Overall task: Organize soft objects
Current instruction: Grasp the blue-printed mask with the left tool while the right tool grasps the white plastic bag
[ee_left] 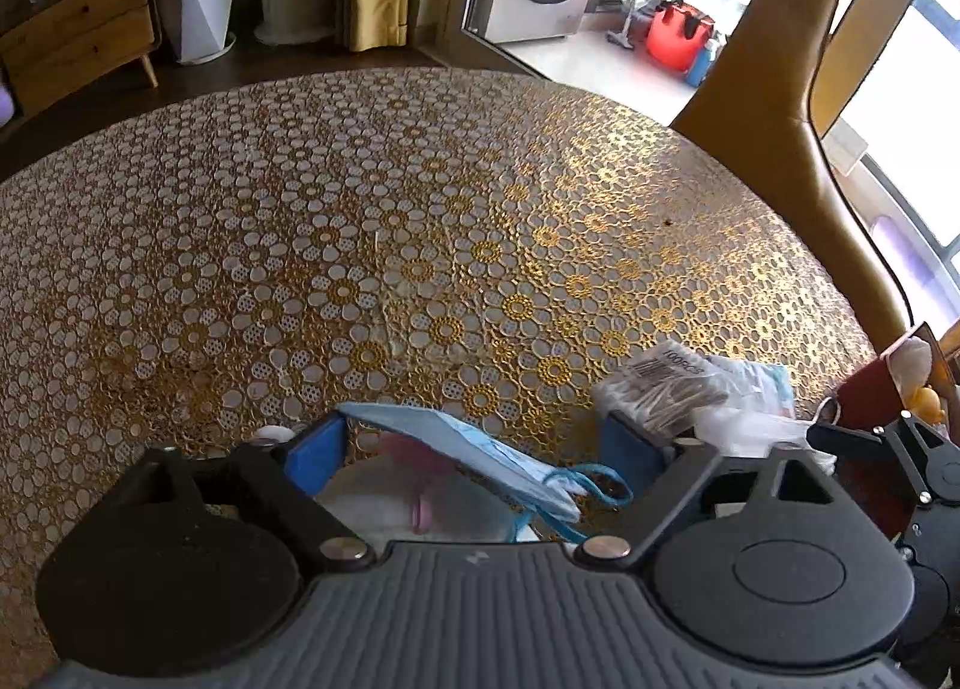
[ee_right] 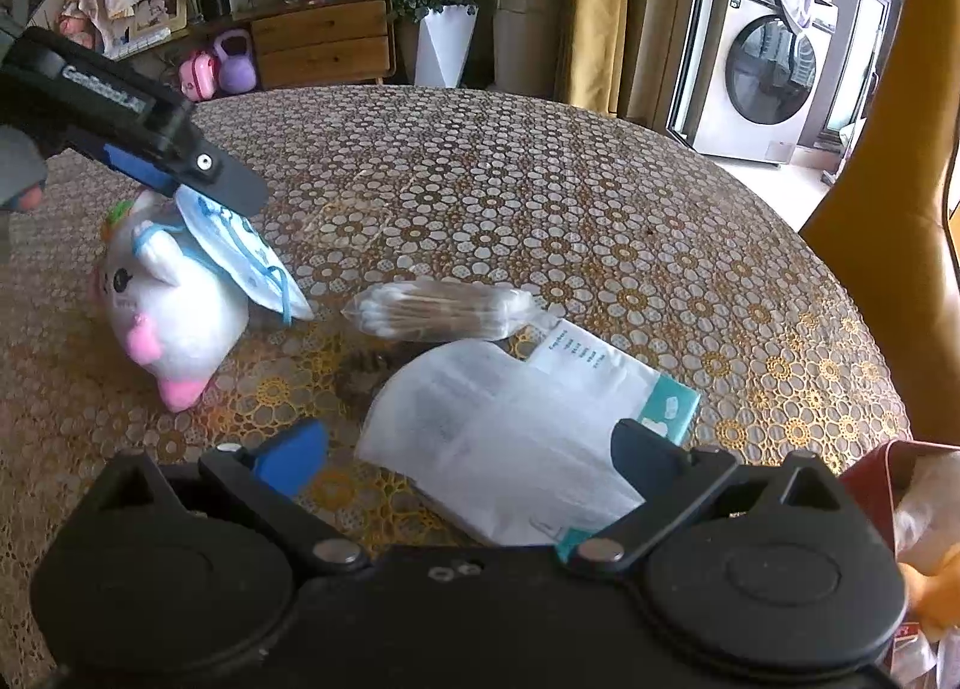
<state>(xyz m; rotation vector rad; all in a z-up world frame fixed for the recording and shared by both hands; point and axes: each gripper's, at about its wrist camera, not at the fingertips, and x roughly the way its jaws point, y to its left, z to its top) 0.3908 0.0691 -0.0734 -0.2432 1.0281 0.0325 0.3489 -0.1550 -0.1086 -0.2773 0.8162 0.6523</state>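
Note:
A white plush toy (ee_right: 174, 293) with pink feet lies on the lace-covered table (ee_left: 420, 209). A blue face mask (ee_right: 240, 251) is draped over it. My left gripper (ee_left: 474, 449) hangs over both, jaws wide; the mask (ee_left: 480, 449) lies between them, its edge at the left pad, with the plush (ee_left: 384, 500) underneath. One of its fingers (ee_right: 228, 182) shows just above the mask in the right wrist view. My right gripper (ee_right: 471, 449) stands open over a white flat packet (ee_right: 510, 437). A clear bag of cotton swabs (ee_right: 438, 311) lies between plush and packet.
A red box (ee_right: 870, 479) with soft things in it stands at the table's right edge. A yellow chair back (ee_right: 888, 269) rises behind that edge. The far half of the table holds nothing but the cloth. The swab bag (ee_left: 666, 389) sits just right of my left gripper.

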